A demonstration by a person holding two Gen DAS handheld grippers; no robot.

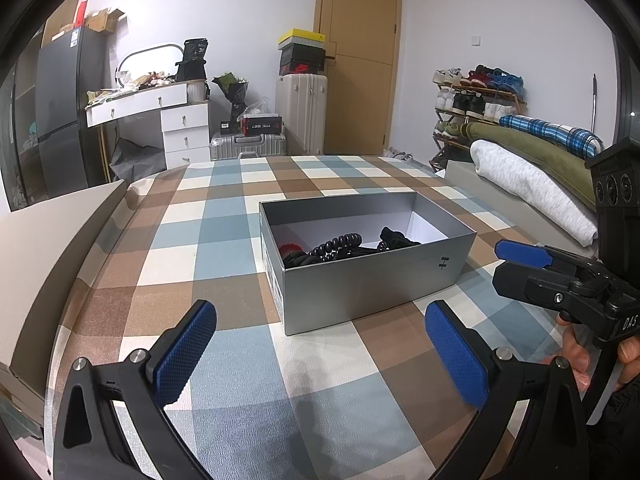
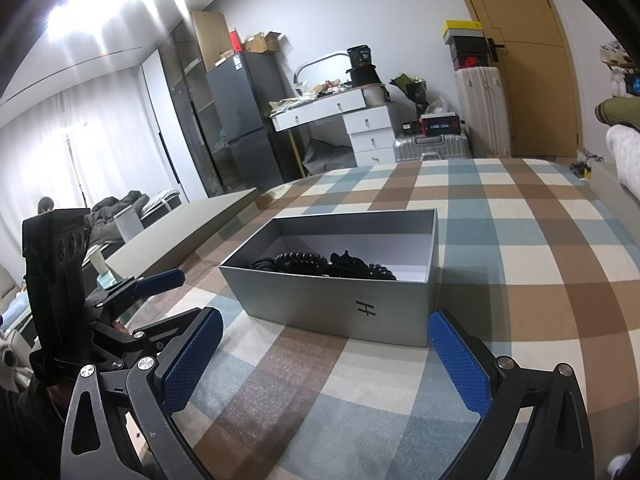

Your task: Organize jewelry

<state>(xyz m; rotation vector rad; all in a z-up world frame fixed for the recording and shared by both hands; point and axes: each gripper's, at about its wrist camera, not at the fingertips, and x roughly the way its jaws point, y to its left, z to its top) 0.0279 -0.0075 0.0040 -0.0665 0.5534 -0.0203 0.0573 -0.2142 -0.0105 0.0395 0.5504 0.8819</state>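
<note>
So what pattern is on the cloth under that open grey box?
Checked squares of blue, brown and cream on the bedspread; clearest in the left wrist view.

I see 1 grey box | 2 grippers of mine: left gripper, right gripper | maybe 3 black coils | 1 red thing

Even, cool indoor light is filling both views, leaving the walls and door evenly bright. In the right wrist view a ceiling light is blowing out into white glare with streaks running down from it, and daylight is glowing through the sheer curtains. The grey box is throwing only a soft shadow onto the checked bedspread. Fisheye distortion is bending the door frame and bed edges, and black vignetting is closing off the corners. The centres are staying sharp, while the nearest blue pads are looking slightly soft.
</note>
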